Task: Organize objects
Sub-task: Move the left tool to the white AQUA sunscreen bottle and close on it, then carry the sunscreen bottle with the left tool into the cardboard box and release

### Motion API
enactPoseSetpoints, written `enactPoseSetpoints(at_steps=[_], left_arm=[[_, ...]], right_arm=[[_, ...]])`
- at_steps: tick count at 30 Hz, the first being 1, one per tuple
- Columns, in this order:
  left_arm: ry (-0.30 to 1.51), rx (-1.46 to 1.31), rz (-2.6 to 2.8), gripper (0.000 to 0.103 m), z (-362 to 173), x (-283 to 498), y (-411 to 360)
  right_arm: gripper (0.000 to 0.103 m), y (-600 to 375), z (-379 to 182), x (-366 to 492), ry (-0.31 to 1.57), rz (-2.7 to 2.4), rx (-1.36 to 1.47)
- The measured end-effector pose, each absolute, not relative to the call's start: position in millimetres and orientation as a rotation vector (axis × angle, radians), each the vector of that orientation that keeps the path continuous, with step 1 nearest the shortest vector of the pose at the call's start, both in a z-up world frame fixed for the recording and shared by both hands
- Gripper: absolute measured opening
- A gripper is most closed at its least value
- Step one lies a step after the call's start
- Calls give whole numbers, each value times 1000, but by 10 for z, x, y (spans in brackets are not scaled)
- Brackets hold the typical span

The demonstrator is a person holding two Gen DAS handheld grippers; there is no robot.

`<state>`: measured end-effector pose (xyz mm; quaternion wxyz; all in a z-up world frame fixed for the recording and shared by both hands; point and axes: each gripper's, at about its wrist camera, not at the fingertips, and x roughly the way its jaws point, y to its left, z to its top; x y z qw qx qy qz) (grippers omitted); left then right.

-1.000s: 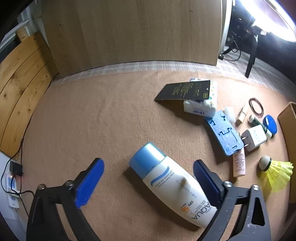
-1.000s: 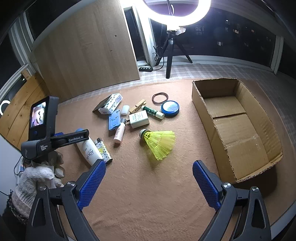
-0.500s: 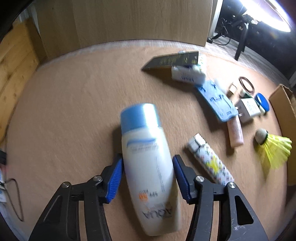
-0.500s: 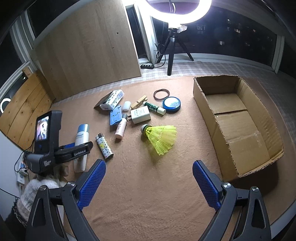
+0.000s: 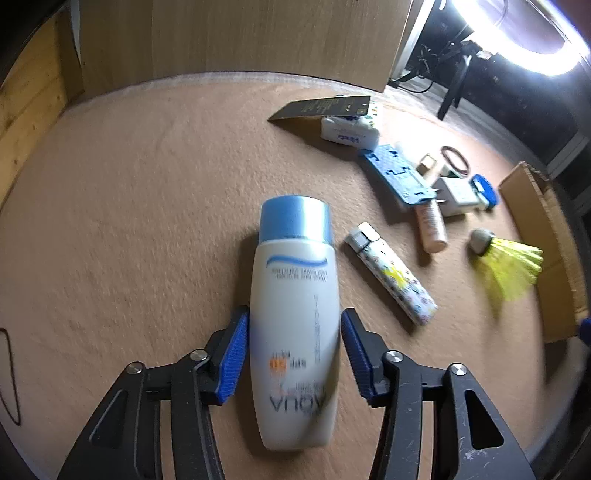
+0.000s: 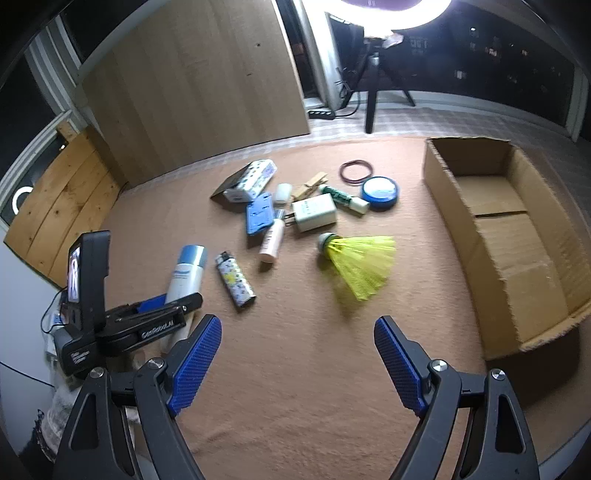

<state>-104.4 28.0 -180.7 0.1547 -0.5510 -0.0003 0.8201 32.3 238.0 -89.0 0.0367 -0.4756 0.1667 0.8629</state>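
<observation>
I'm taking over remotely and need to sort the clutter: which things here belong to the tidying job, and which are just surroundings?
Part of the job:
sunscreen bottle, clamped in the left gripper
lighter
shuttlecock
charger plug
blue round tin
cardboard box, nothing in it
right gripper, open, its jaws just closing on nothing

Just lying about:
ring light
wooden board

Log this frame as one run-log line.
left claw: shut on sunscreen bottle | right claw: open, just narrowing, nothing between, above mat | cardboard box: empty
</observation>
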Motion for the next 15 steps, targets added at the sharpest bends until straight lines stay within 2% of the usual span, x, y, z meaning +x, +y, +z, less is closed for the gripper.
enactPoseSetpoints(at_steps=[2, 4, 7, 15], left_arm=[[-30, -1558, 2367, 64, -1741, -1035, 212], [-48, -1543, 2364, 67, -1699, -1035, 173], [-65, -1542, 2332, 67, -1673, -1072, 98], [-136, -1570, 2236, 66, -1754, -1147, -33]], right_arm=[[82, 2350, -909, 240, 536, 2659, -1483], [82, 2325, -936, 136, 587, 2669, -1518], [82, 2272, -990, -40, 684, 2683, -1581], [82, 1974, -1246, -539, 792, 2674, -1775]])
